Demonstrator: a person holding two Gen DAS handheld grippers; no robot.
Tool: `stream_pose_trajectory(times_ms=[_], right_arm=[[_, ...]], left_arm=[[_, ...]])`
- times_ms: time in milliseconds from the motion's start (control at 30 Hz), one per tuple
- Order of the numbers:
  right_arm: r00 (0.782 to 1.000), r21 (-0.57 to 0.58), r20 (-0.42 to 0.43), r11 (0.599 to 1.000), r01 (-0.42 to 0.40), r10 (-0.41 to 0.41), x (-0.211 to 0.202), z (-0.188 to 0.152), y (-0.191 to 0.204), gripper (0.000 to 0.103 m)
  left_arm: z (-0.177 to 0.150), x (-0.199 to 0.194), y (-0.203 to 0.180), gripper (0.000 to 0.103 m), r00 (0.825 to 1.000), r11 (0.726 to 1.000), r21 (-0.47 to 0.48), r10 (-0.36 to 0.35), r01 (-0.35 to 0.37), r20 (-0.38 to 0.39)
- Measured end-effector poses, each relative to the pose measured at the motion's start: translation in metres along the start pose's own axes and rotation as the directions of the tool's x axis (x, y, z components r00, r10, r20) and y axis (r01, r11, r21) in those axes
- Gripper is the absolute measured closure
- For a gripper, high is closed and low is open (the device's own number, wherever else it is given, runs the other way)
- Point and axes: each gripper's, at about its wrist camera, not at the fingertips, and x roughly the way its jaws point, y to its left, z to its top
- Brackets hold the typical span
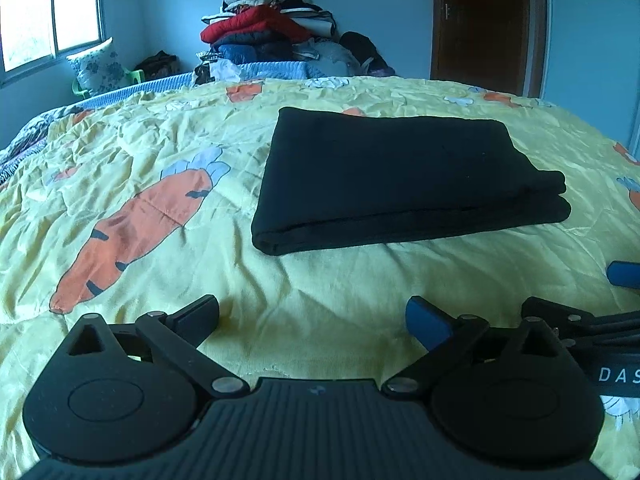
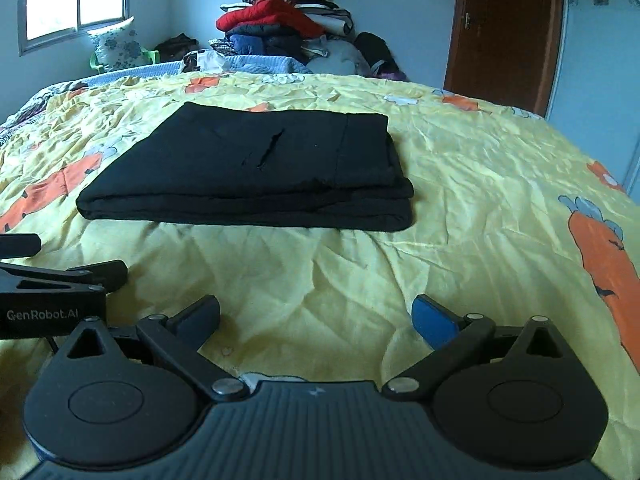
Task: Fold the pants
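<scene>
The black pants (image 1: 404,176) lie folded into a flat rectangle on the yellow carrot-print bedspread (image 1: 160,152). They also show in the right wrist view (image 2: 256,168), with a pocket slit on top. My left gripper (image 1: 312,316) is open and empty, held back from the pants' near edge. My right gripper (image 2: 316,314) is open and empty too, short of the pants. The right gripper's fingers (image 1: 624,274) show at the right edge of the left wrist view. The left gripper's body (image 2: 52,296) shows at the left of the right wrist view.
A tall pile of clothes (image 1: 268,28) stands beyond the far side of the bed. A flowered pillow (image 1: 98,66) leans on a green chair under the window (image 1: 48,8). A brown door (image 1: 488,20) is at the back right. The bedspread (image 2: 480,200) spreads wide around the pants.
</scene>
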Motion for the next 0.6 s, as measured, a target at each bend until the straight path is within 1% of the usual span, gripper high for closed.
stream_pose_trajectory(times_ms=[200, 300, 433, 500, 600], right_arm=[[1.000, 0.020, 0.006, 1.000, 0.006, -0.006, -0.001, -0.001, -0.003, 0.000], [1.000, 0.028, 0.017, 1.000, 0.008, -0.008, -0.003, -0.002, -0.004, 0.000], [0.995, 0.066, 0.096, 0.998, 0.011, -0.017, -0.016, -0.005, -0.009, 0.000], [0.995, 0.084, 0.097, 0.996, 0.008, -0.016, -0.016, -0.005, -0.013, 0.000], [0.998, 0.095, 0.055, 0.995, 0.013, -0.018, -0.009, -0.004, -0.014, 0.000]], left_arm=[[-0.002, -0.002, -0.001, 0.001, 1.000, 1.000, 0.006, -0.013, 0.013, 0.011], [-0.004, -0.006, -0.001, 0.001, 0.999, 0.999, 0.013, -0.033, 0.032, 0.036], [-0.006, -0.010, 0.003, 0.001, 0.996, 0.998, -0.003, -0.064, 0.064, 0.070], [-0.005, -0.007, 0.004, 0.001, 0.996, 0.997, -0.012, -0.079, 0.080, 0.052], [-0.003, -0.002, 0.002, 0.001, 0.996, 0.996, 0.003, -0.091, 0.091, 0.016]])
